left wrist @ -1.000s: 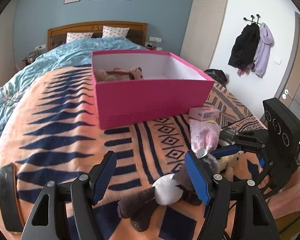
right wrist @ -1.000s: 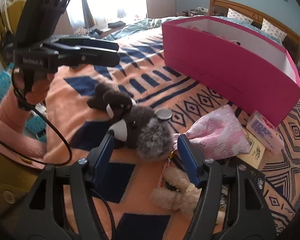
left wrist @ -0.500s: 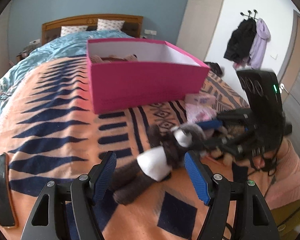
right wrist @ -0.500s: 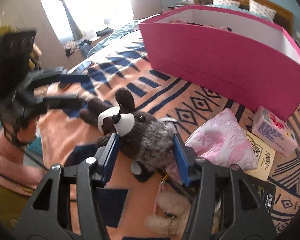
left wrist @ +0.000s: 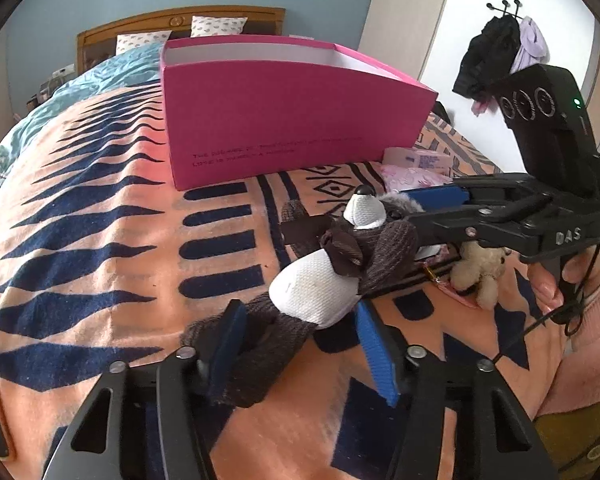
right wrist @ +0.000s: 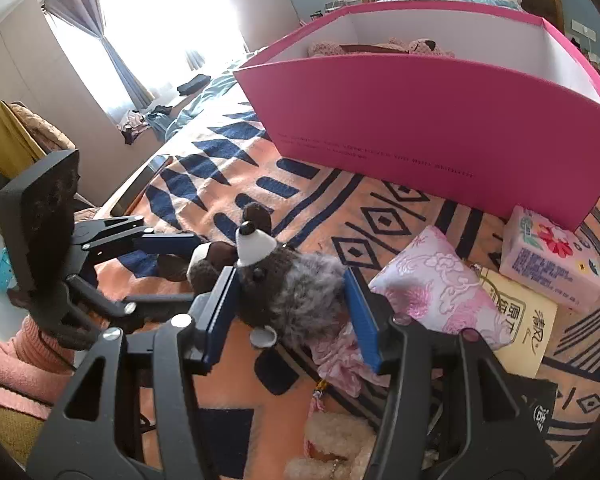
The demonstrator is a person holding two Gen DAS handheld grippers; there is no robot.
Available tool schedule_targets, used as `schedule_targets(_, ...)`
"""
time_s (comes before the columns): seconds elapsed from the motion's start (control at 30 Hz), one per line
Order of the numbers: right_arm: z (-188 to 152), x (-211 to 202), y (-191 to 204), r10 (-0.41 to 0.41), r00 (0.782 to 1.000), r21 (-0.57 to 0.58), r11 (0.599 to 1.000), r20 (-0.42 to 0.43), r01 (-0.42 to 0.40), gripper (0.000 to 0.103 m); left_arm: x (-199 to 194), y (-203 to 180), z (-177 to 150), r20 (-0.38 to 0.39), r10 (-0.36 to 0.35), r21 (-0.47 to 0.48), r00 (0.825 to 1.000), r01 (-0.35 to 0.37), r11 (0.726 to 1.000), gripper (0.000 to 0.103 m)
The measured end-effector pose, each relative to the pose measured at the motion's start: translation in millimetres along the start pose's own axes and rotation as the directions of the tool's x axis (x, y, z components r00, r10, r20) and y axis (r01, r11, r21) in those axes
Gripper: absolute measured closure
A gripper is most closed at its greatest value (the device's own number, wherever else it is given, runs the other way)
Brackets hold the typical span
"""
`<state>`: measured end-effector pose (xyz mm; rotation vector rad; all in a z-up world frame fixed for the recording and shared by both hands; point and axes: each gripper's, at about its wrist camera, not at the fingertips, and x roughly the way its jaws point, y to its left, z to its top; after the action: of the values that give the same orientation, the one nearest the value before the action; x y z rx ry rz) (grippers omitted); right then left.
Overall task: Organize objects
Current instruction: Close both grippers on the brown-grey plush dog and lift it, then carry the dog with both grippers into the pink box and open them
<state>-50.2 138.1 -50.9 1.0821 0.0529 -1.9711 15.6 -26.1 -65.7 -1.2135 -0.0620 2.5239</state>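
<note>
A brown plush toy with a white belly and snout lies across the orange patterned blanket, in front of the open pink box. My right gripper is shut on the toy's grey furry head. In the left wrist view the right gripper reaches in from the right. My left gripper straddles the toy's lower body and legs; its jaws are closing and both blue pads touch the toy. The right wrist view shows the left gripper at the toy's far end.
Another plush lies inside the pink box. Right of the toy are a pink floral pouch, a tissue pack, a yellow packet and a cream teddy. A phone lies near the bed's edge.
My left gripper came down over the toy's legs and its jaws narrowed onto them. My right gripper closed on the toy's head, rolled, and turned the toy's snout upward.
</note>
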Motion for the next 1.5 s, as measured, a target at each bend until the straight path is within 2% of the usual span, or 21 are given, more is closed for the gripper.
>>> schedule_targets(0.1, 0, 1, 3, -0.001, 1.000, -0.018, 1.000, 0.000, 0.001, 0.040, 1, 2, 1, -0.001, -0.007, -0.006, 1.000, 0.007, 1.000, 0.049)
schedule_targets(0.3, 4, 14, 7, -0.028, 0.999, -0.047, 0.999, -0.019, 0.027, 0.040, 3, 5, 3, -0.003, -0.018, -0.018, 1.000, 0.018, 1.000, 0.050)
schedule_targets(0.37, 5, 17, 8, -0.025, 0.999, -0.056, 0.998, -0.027, 0.023, 0.040, 3, 5, 3, -0.002, -0.022, -0.025, 1.000, 0.022, 0.999, 0.053)
schedule_targets(0.43, 7, 18, 10, -0.026, 0.999, -0.059, 0.998, -0.023, 0.025, 0.048, 3, 5, 4, -0.004, -0.042, -0.039, 0.999, 0.042, 0.998, 0.059)
schedule_targets(0.57, 9, 15, 8, -0.026, 1.000, -0.042, 0.999, -0.009, 0.026, 0.052, 0, 1, 6, 0.008, -0.054, -0.035, 0.999, 0.054, 0.998, 0.066)
schedule_targets(0.73, 12, 3, 4, -0.011, 0.999, -0.010, 1.000, 0.033, 0.011, 0.054, -5, -2, 14, 0.029, -0.068, -0.031, 0.997, 0.069, 0.997, 0.066)
schedule_targets(0.87, 15, -3, 0, -0.011, 0.999, 0.008, 1.000, 0.043, 0.011, 0.055, -2, -2, 16, 0.022, -0.040, -0.019, 0.999, 0.041, 0.999, 0.051)
schedule_targets(1.07, 14, 0, -12, 0.001, 0.999, 0.055, 0.999, 0.035, -0.003, 0.056, 6, -6, 9, -0.025, -0.016, 0.012, 1.000, 0.017, 1.000, 0.051)
schedule_targets(1.13, 14, 1, -12, 0.001, 0.999, 0.060, 0.998, 0.036, -0.003, 0.055, 8, -7, 9, -0.029, -0.017, 0.014, 0.999, 0.018, 1.000, 0.056)
schedule_targets(1.2, 14, 3, -13, 0.002, 1.000, 0.060, 0.998, 0.022, -0.003, 0.052, 10, -8, 9, -0.033, -0.039, 0.015, 0.999, 0.039, 0.999, 0.069)
schedule_targets(1.3, 12, 5, -13, 0.006, 1.000, 0.061, 0.998, 0.009, -0.006, 0.047, 12, -12, 9, -0.032, -0.032, 0.026, 0.999, 0.033, 0.999, 0.070)
schedule_targets(1.5, 10, 6, -6, -0.021, 1.000, 0.029, 0.999, 0.014, 0.021, 0.050, 12, -7, 12, -0.028, -0.066, -0.021, 0.997, 0.066, 0.998, 0.070)
